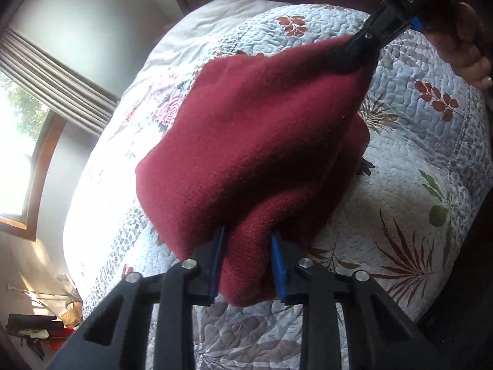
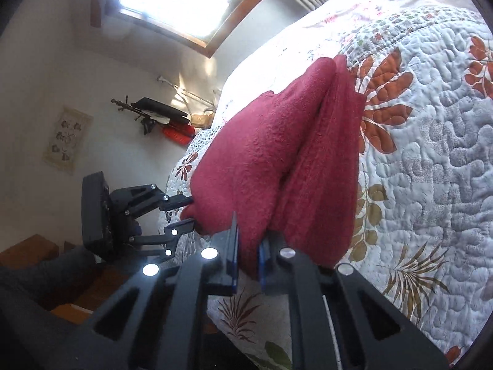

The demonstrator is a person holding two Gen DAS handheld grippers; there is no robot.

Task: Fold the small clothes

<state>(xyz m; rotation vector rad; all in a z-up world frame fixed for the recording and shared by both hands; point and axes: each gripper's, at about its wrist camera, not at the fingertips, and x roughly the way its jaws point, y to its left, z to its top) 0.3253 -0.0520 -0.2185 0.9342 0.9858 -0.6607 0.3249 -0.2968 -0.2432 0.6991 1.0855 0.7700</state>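
Both grips are clamped on the red knit garment (image 1: pixel 262 141), left hand-held gripper (image 1: pixel 248 265) and right hand-held gripper (image 2: pixel 248 262) holding it, apparently doubled, over the bed (image 1: pixel 416 215); next, lay it flat.

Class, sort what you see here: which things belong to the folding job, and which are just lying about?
Job:
red knitted garment
left claw
right claw
quilted bedspread, the work surface

Lying about:
clutter by the wall
wall poster

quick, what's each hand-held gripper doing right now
Left hand-held gripper: closed on the red knit garment.
Right hand-held gripper: closed on the same garment, at its other end.
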